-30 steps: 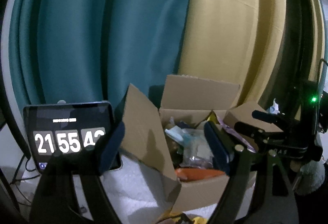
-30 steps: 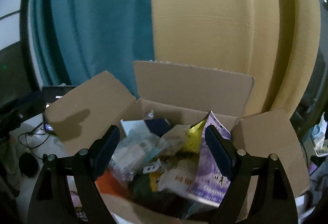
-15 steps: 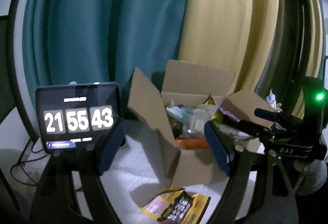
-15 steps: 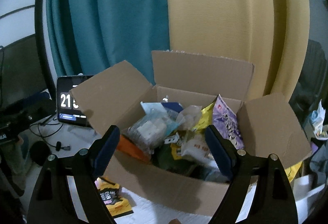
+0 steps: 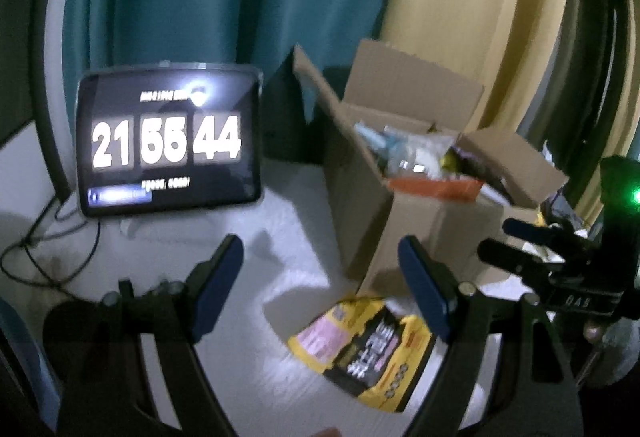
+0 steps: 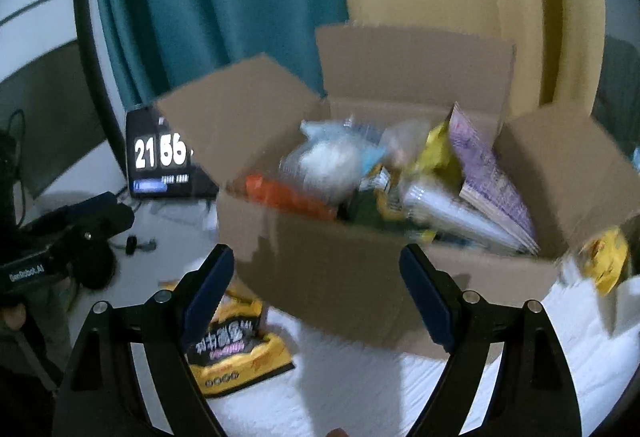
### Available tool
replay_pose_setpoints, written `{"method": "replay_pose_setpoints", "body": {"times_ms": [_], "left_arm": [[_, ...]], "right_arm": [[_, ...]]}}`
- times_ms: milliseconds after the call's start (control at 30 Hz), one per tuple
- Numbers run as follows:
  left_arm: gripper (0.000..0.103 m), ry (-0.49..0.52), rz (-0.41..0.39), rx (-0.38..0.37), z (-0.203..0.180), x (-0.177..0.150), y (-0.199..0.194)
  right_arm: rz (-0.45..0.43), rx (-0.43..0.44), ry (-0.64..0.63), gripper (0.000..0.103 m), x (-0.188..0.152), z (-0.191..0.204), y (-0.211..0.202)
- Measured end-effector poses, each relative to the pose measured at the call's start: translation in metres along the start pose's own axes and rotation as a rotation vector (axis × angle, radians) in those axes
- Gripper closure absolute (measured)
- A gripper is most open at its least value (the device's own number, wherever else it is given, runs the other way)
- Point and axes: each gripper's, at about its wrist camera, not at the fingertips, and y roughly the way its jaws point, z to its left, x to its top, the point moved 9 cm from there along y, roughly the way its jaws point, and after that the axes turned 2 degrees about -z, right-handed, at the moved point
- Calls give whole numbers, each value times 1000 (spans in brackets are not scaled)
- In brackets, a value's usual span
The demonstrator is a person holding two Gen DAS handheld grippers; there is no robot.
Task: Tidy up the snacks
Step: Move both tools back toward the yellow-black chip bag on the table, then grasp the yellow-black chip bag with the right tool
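On white desk (image 5: 168,317) beside full cardboard box (image 6: 340,269): yellow snack packet (image 5: 368,345) now in view; both views dropped lower. Left tongs (image 5: 320,293), right tongs (image 6: 316,289) wide open, empty. Packet likely next pickup.

A yellow snack bag (image 5: 366,347) lies on the white cloth (image 5: 280,229) near the open cardboard box (image 5: 404,221), beside a clock screen (image 5: 170,139).

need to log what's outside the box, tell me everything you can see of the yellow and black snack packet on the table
The yellow and black snack packet is a flat, glossy pouch with large pale lettering on a black panel, a pink patch and yellow edges. It lies flat on the white table covering, just in front of the open cardboard box. Neither gripper touches it; the blur hides finer print.
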Motion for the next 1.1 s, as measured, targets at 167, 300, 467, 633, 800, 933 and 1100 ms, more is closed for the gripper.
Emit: {"method": "replay_pose_setpoints", "body": {"times_ms": [167, 300, 467, 633, 800, 933, 1100], "left_arm": [[22, -24, 53, -7, 6, -30, 7], [22, -43, 106, -7, 11, -57, 14], [22, -56, 136, -1, 19, -75, 14], [22, -77, 141, 9, 28, -79, 10], [22, -91, 151, 25, 38, -87, 9], [22, -105, 163, 37, 42, -93, 9], [22, -116, 161, 49, 45, -96, 3]], "right_arm": [[81, 38, 14, 16, -37, 14, 22], [137, 61, -6, 16, -57, 27, 37], [194, 117, -63, 16, -71, 49, 60], [237, 149, -97, 16, -80, 65, 81], [263, 168, -124, 15, -88, 78, 90], [263, 154, -136, 16, -90, 84, 91], [250, 195, -170, 44, -93, 96, 84]]}}
